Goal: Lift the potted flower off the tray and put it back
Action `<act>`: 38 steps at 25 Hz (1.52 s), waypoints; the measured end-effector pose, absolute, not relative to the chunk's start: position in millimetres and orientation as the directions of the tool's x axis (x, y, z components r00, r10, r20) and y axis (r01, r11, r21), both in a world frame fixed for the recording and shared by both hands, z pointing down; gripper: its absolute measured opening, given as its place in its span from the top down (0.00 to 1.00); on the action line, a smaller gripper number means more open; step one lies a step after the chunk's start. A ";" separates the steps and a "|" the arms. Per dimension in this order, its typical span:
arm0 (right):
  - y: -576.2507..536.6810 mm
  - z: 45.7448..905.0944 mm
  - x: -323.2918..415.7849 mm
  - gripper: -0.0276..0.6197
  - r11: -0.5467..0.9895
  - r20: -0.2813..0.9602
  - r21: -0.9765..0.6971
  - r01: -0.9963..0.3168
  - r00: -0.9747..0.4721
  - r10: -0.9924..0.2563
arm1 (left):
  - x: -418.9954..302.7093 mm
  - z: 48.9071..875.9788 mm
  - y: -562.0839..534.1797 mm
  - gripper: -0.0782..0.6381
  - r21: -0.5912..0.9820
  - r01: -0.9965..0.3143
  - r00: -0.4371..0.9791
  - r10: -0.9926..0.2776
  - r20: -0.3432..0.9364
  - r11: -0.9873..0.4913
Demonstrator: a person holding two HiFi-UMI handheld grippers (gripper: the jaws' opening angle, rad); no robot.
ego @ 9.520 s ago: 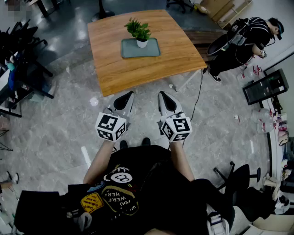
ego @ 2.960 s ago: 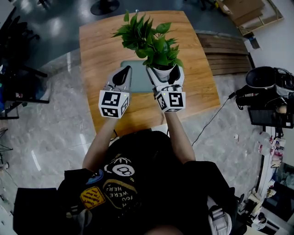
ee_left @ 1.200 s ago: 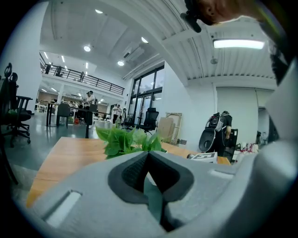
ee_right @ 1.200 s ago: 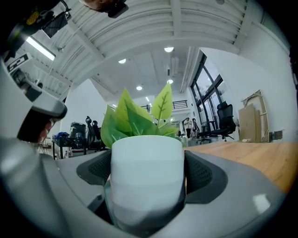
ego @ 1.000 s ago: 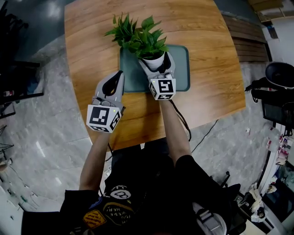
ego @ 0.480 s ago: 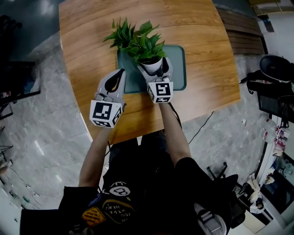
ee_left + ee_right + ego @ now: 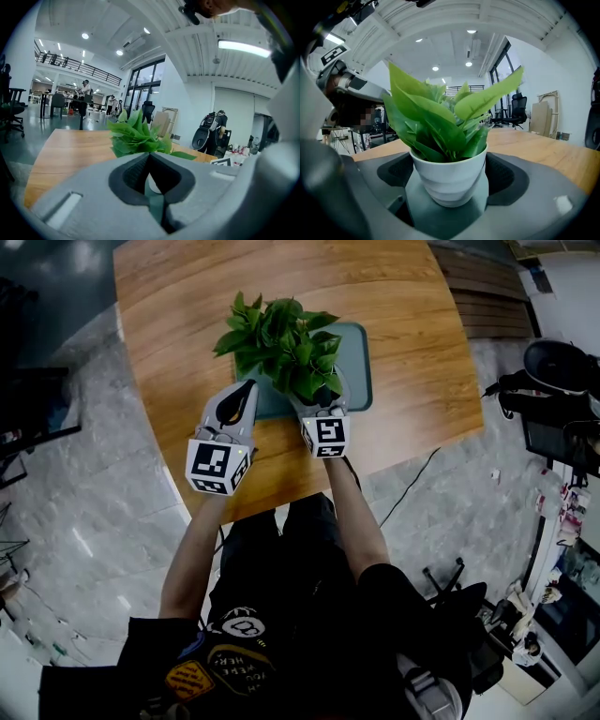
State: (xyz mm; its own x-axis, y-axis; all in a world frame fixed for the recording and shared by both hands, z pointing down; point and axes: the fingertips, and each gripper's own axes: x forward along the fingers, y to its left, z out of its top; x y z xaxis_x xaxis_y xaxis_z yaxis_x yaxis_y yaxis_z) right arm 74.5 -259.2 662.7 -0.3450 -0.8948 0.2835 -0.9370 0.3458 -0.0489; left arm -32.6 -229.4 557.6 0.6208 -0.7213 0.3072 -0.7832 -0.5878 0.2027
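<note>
A green leafy plant (image 7: 281, 341) in a white ribbed pot (image 7: 449, 180) sits between the jaws of my right gripper (image 7: 315, 399), which is shut on the pot's sides. In the right gripper view (image 7: 450, 185) the teal tray (image 7: 440, 218) lies directly under the pot; I cannot tell whether the base touches it. From the head view the leaves hide the pot and cover much of the tray (image 7: 356, 362). My left gripper (image 7: 246, 388) is shut and holds nothing, at the tray's left near corner. Through its jaws (image 7: 149, 155) I see the plant (image 7: 136, 138).
The tray lies on a wooden table (image 7: 422, 315) whose near edge runs just under both grippers. Dark office chairs (image 7: 28, 418) stand on the floor at the left. A person in black (image 7: 562, 381) is at the right.
My right gripper has come toward the tray's near edge with the plant, and the leaves now hide the pot from above. The left gripper has edged closer to the tray.
</note>
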 end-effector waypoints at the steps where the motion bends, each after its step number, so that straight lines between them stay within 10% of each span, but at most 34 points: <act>1: -258.0 664.1 74.6 0.21 0.336 0.285 -0.055 -0.940 -0.337 -0.897 | -35.3 556.1 -229.8 0.89 0.206 -0.784 0.620 -0.721 0.310 -0.586; 21: -196.6 679.3 88.9 0.25 0.289 0.370 -0.074 -0.955 -0.295 -0.881 | -51.9 548.1 -183.0 0.89 0.215 -0.780 0.624 -0.704 0.338 -0.588; 30: -81.3 513.9 87.3 0.80 0.342 0.229 -0.109 -0.933 -0.358 -0.905 | -37.8 492.8 -100.2 0.89 0.220 -0.755 0.656 -0.706 0.266 -0.618; 38: 30.4 437.6 93.4 0.89 0.355 0.214 -0.175 -0.918 -0.388 -0.897 | -12.1 412.7 19.5 0.89 0.142 -0.779 0.627 -0.751 0.206 -0.611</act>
